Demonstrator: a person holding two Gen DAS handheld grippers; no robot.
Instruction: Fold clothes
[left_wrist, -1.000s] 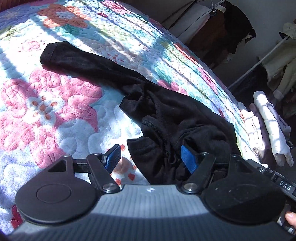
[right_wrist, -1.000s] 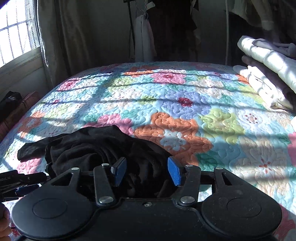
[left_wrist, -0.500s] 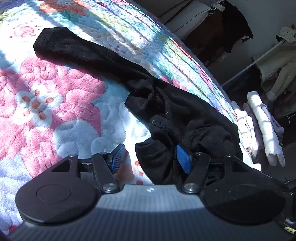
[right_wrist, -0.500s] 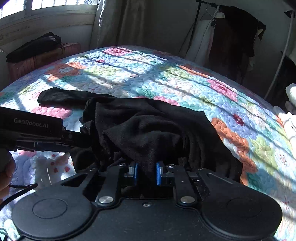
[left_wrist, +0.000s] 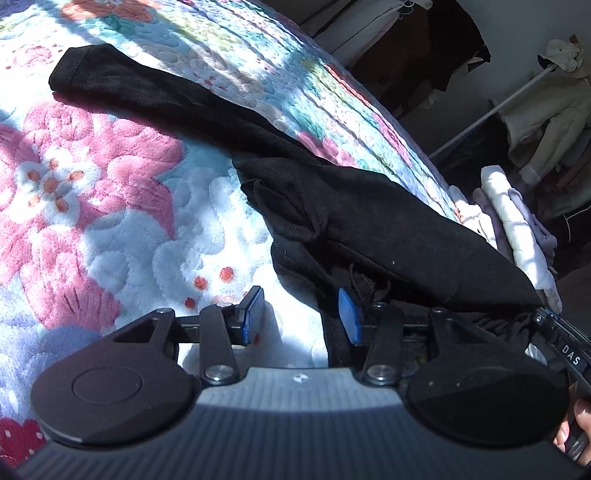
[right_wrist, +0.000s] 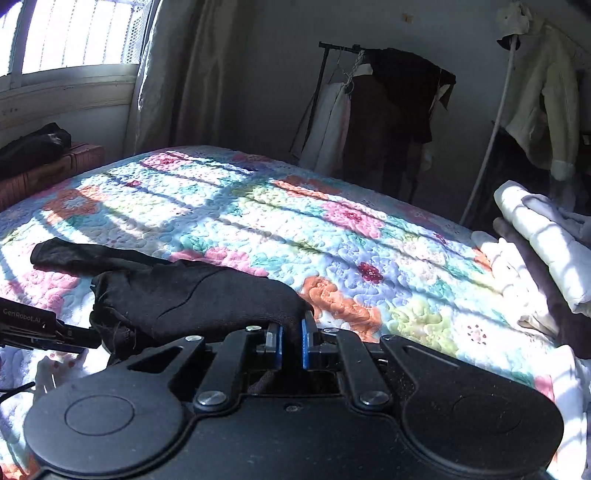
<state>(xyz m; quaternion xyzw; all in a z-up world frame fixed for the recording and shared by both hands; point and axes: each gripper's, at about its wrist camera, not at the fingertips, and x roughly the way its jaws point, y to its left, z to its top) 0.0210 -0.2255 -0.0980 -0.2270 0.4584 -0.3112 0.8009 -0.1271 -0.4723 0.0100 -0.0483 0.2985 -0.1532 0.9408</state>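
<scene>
A black long-sleeved garment (left_wrist: 369, 229) lies bunched on the flowered quilt (left_wrist: 92, 192), one sleeve (left_wrist: 147, 96) stretched toward the far left. My right gripper (right_wrist: 291, 343) is closing, its blue pads pinched on a fold of the black garment (right_wrist: 192, 299), which hangs lifted and drawn taut from it. My left gripper (left_wrist: 301, 317) sits low over the quilt with its jaws closing. The garment's edge lies against the right pad only, and quilt shows in the gap. In the right wrist view the left gripper's side (right_wrist: 37, 325) shows at the left edge.
Several folded pale clothes (right_wrist: 535, 236) are stacked at the bed's right edge, also seen as a stack (left_wrist: 513, 221) from the left wrist. Beyond the bed stand a clothes rack (right_wrist: 388, 110) and a hung cream jacket (right_wrist: 539, 99). A trunk with a dark bag (right_wrist: 48, 162) sits under the window.
My right gripper went from open over the heap to pinched on the cloth, then raised it, pulling it taut. My left jaws narrowed and the garment's edge slid against the right pad.
</scene>
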